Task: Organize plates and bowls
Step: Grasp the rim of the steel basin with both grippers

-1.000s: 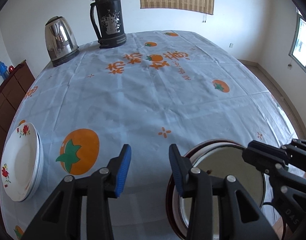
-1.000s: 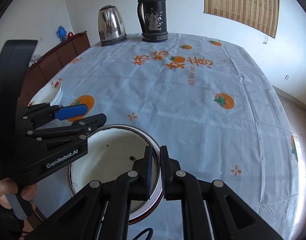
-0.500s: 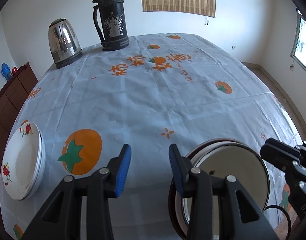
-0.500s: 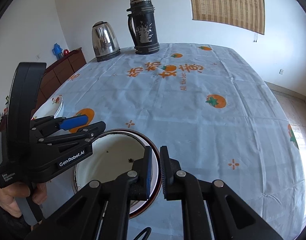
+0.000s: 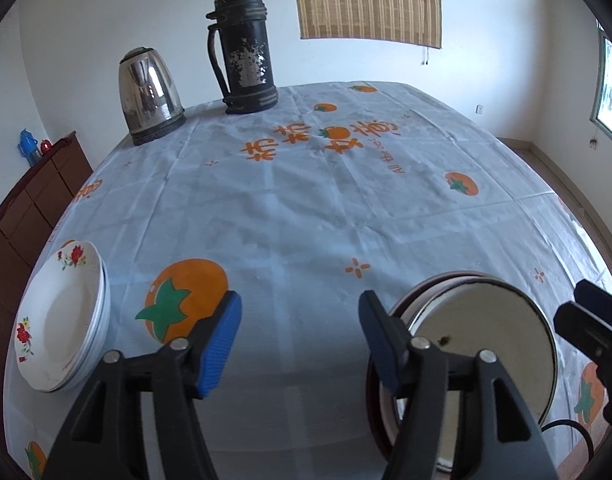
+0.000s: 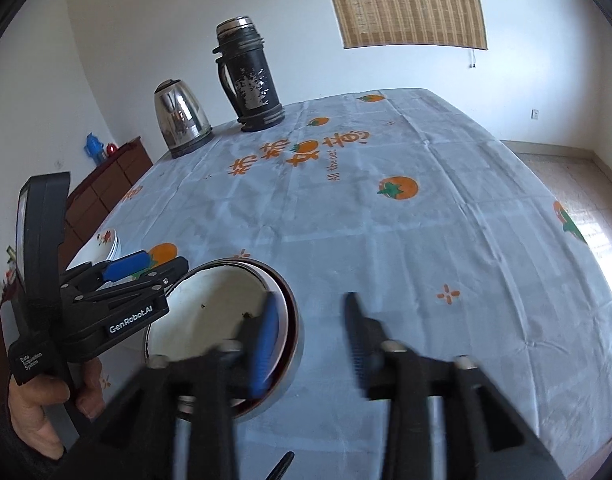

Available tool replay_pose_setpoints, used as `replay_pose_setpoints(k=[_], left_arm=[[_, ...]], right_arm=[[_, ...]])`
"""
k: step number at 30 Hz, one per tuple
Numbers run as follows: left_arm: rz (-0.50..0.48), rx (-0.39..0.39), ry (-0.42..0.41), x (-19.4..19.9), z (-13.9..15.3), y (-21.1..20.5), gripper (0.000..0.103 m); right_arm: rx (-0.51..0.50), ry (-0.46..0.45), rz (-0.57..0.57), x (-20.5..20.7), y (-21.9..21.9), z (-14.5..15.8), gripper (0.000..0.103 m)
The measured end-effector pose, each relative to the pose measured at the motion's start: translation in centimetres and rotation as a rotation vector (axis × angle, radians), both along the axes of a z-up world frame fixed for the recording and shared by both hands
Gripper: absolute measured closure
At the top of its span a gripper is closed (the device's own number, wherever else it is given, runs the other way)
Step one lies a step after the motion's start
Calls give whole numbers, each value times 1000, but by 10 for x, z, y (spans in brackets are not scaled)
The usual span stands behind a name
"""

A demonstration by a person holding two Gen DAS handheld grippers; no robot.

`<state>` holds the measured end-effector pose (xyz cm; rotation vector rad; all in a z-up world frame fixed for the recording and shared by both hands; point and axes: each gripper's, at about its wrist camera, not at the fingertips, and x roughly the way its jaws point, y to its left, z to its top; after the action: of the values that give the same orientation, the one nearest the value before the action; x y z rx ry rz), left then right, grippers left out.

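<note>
Bowl [image 6: 221, 320] on table, just beside left finger of spread right hand-held gripper [image 6: 310, 336].

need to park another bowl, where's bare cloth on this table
Bare cloth runs from the enamel bowl and plate stack up to the kettle and thermos. The near edge is crowded: bowl, plates, left claw, right claw.

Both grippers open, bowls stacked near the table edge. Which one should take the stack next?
Probably right. The right gripper is open with one finger over the rim of the enamel bowl stack. The left gripper is open too, but faces bare tablecloth beside the stack.
</note>
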<state>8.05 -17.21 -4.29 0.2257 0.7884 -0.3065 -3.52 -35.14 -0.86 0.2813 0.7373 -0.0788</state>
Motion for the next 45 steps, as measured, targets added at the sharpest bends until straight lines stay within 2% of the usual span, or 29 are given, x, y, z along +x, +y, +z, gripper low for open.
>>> replay_pose_setpoints(k=[4,6,8,9,11,13,23,26,30,35,41,45], left_arm=[[1,-36,-1,-4,1,11,29],[10,-67,3,-7,2,20,21],[14,-96,2,-11,3,28,5],[18,-112,-5,-14,4,33,4],[24,-128,-18,-20,5,40,3],[31,-137,-17,-23,5,44,2],[16,-161,6,-42,-2,47,2],[20,-195,14,-45,2,49,2],[32,-177,-19,-49,9,44,0],[19,-208,35,-43,7,36,0],[39,-179,95,-30,-2,24,0],[64,-193,157,-23,-12,22,0]], right_arm=[[-17,-14,-20,-8,2,-2,39],[-16,-22,-31,-13,2,-3,39],[-15,-26,-41,-17,3,-6,39],[-7,-27,-45,-19,3,-7,38],[27,-32,-48,-24,2,-9,37],[59,-38,-46,-31,2,-11,30],[225,-101,-60,-65,-3,-14,29],[231,-99,-60,-68,-4,-13,29],[223,-112,-71,-68,-5,-8,29],[284,-79,-66,-50,-12,-9,28],[262,-69,-61,-33,-7,-9,28],[268,-30,-61,-21,-5,-16,28]])
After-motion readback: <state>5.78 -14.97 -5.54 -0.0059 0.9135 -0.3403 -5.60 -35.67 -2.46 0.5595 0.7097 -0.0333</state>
